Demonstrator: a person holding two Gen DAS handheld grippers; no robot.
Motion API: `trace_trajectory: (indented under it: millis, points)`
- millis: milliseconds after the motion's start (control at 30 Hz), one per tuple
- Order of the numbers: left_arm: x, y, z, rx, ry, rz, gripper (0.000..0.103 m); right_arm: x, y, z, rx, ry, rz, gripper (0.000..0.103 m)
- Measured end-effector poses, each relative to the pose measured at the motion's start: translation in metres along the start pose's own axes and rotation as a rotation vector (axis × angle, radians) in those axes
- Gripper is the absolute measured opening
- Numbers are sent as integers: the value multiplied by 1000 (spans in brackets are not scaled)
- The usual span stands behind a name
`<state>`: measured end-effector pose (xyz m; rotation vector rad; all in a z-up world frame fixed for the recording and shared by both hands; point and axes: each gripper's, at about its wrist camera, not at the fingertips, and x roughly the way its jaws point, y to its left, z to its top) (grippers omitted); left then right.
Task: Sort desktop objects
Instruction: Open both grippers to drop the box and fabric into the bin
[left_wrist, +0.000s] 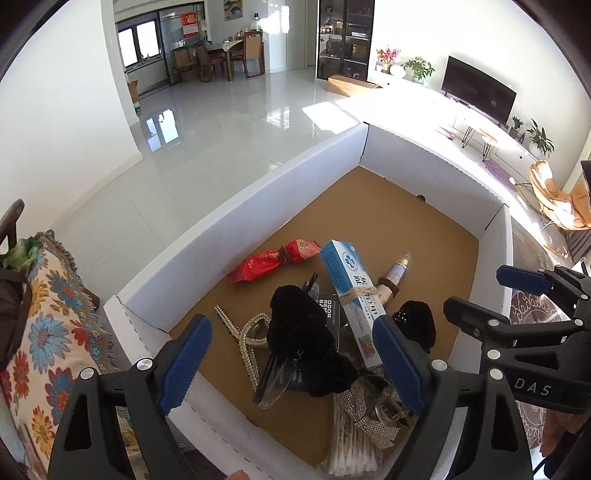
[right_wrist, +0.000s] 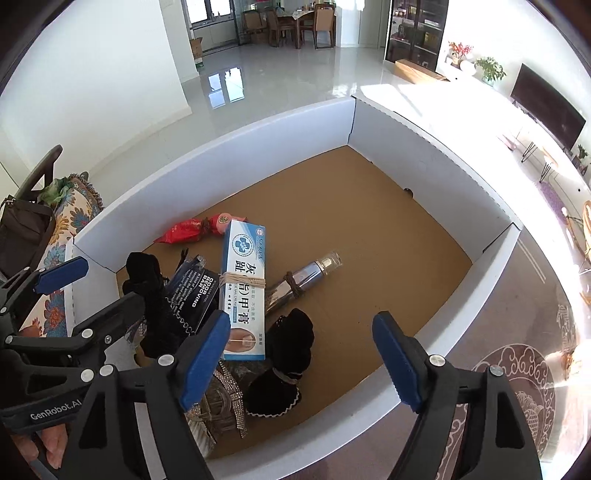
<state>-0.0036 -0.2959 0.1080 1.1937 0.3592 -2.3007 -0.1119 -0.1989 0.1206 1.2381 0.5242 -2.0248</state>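
A white-walled cardboard box (left_wrist: 229, 206) (right_wrist: 229, 147) with a brown floor holds a pile at its near end. A blue-white cream carton (left_wrist: 351, 295) (right_wrist: 242, 288) lies across the pile. A red packet (left_wrist: 269, 260) (right_wrist: 188, 229), a silver bottle (left_wrist: 395, 273) (right_wrist: 303, 280), black fabric pieces (left_wrist: 303, 339) (right_wrist: 288, 354), a black soap box (right_wrist: 192, 291), rhinestone hair clips (left_wrist: 247, 332) and cotton swabs (left_wrist: 351, 443) lie around it. My left gripper (left_wrist: 291, 365) is open above the pile, holding nothing. My right gripper (right_wrist: 299, 365) is open above the box's near right part, holding nothing.
A chair with a floral cushion (left_wrist: 40, 332) stands left of the box. A patterned rug (right_wrist: 517, 387) lies to the right. The far half of the box floor (right_wrist: 369, 206) is bare cardboard. The right gripper shows at the right edge of the left wrist view (left_wrist: 517, 314).
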Motion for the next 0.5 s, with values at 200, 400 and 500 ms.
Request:
trace_trajectory:
  millis: [200, 400, 500]
  points:
    - [-21, 6, -3, -53, -22, -15, 89, -8, 2, -7, -62, -1, -5, 80]
    - [-22, 6, -4, -59, -34, 13, 103, -9, 2, -8, -69, -16, 0, 80]
    - [-24, 5, -5, -62, -56, 47, 103, -10, 1, -7, -65, -25, 4, 80]
